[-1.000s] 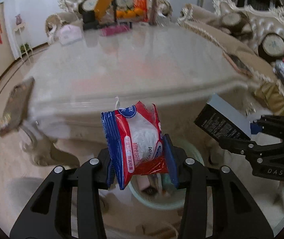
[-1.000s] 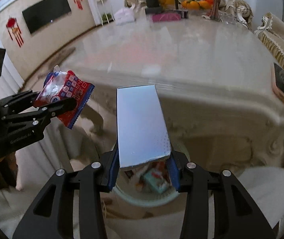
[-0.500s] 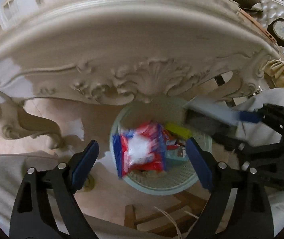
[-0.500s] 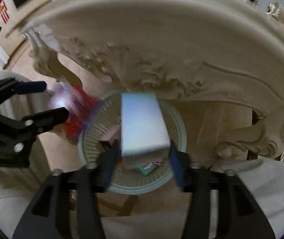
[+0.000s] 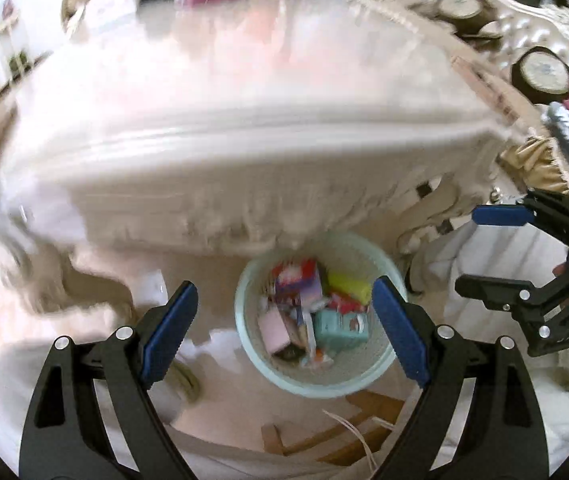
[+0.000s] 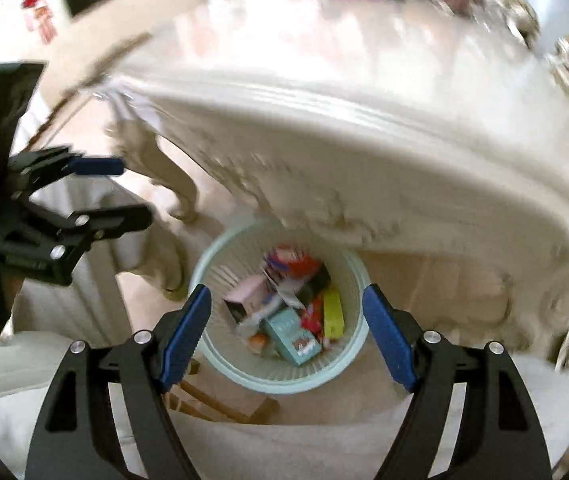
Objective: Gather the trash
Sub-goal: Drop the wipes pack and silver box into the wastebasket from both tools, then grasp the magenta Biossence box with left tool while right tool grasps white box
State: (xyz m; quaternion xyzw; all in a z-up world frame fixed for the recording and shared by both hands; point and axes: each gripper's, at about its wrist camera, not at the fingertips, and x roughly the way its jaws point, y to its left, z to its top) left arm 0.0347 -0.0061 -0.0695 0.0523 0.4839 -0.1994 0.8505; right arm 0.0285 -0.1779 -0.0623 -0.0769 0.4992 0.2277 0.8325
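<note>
Left hand-held gripper (image 5: 284, 320) and right hand-held gripper (image 6: 286, 326) both released, jaws just opened, nothing between them, pale green wastebasket (image 5: 380, 376) directly below, holding snack wrappers and boxes (image 6: 292, 320), carved table (image 5: 244, 152) ahead

A pale mint bin (image 5: 389, 364), ribbed inside, sits at lower centre, holding a yellow pack (image 5: 348, 285), a teal box (image 5: 338, 327), a pink box (image 5: 273, 328) and a blurred, possibly red-and-blue wrapper (image 5: 296, 276).
</note>
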